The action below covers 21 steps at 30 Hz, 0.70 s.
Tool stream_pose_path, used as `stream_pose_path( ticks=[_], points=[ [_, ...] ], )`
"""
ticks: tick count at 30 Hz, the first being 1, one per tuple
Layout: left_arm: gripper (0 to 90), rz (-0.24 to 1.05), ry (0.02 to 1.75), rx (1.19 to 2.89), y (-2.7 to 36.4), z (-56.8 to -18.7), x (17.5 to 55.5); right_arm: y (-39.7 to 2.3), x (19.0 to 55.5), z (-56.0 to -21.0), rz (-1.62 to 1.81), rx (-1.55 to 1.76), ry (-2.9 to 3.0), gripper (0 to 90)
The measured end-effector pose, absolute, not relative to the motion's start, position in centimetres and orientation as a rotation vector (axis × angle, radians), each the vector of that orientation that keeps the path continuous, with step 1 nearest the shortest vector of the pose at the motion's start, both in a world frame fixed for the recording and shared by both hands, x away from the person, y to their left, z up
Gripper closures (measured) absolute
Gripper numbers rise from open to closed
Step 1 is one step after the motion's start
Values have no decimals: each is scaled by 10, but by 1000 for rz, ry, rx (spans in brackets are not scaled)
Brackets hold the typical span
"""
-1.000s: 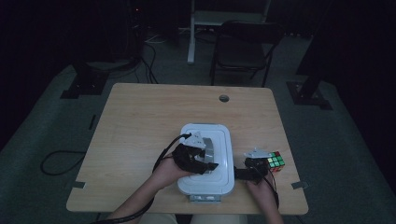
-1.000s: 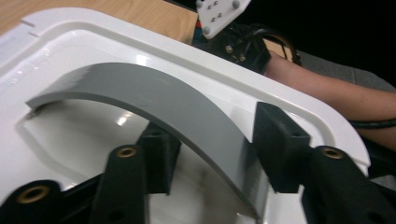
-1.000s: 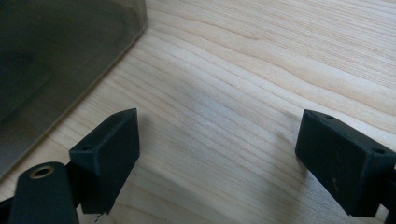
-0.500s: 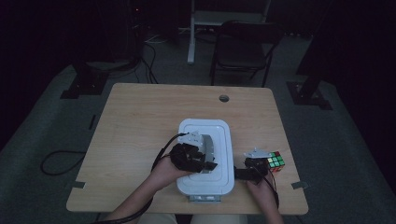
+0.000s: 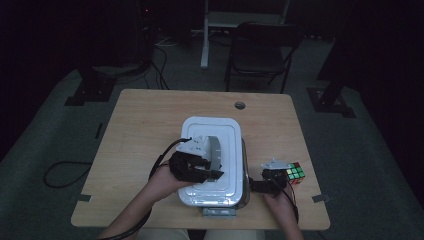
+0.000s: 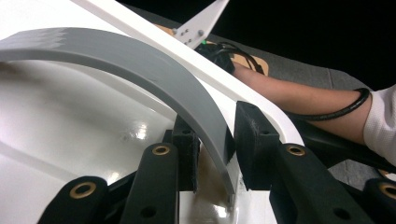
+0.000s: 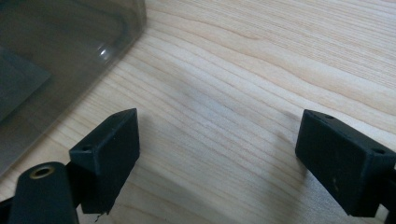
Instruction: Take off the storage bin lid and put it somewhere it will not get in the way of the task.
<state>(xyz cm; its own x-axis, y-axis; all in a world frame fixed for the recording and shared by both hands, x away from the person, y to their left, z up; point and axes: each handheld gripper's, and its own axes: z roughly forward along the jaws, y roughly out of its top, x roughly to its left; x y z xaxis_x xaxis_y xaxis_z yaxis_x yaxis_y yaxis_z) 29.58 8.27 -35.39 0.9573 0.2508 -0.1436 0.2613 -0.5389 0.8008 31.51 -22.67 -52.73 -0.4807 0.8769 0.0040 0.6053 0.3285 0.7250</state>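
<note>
A white lid [image 5: 220, 131] with a curved grey handle [image 5: 215, 150] covers a clear box [image 5: 244, 172] near the table's front edge. My left gripper [image 5: 212, 169] is shut on that handle. In the left gripper view the two pads squeeze the handle [image 6: 140, 65] near its lower end, above the glossy lid [image 6: 70, 121], and my left gripper [image 6: 212, 140] points along it. My right gripper [image 5: 255, 186] rests open on the wood just right of the box. In its own view the right gripper [image 7: 217, 149] has bare wood between its jaws, with the box wall [image 7: 46, 56] at the left.
A colour cube [image 5: 295, 172] sits on the wooden table [image 5: 145, 130] right behind my right gripper. A cable hole [image 5: 240, 105] lies near the far edge. A dark chair [image 5: 260, 55] stands beyond the table. The other forearm [image 6: 299, 93] crosses the left gripper view.
My left gripper's jaws closed on the grey handle. The hand then rose a little, and the lid shifted up and leftward in the high view. The right hand stayed put.
</note>
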Motion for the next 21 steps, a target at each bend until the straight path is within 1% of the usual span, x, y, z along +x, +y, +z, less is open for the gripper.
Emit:
stream_pose_path(
  ticks=[10, 21],
  points=[
    [730, 21, 430, 2152, 119, -352, 297, -227, 315, -527, 952, 1311, 2209, 137],
    [730, 18, 481, 2103, 167, -358, 300, -227, 315, -527, 951, 1311, 2210, 137]
  ],
)
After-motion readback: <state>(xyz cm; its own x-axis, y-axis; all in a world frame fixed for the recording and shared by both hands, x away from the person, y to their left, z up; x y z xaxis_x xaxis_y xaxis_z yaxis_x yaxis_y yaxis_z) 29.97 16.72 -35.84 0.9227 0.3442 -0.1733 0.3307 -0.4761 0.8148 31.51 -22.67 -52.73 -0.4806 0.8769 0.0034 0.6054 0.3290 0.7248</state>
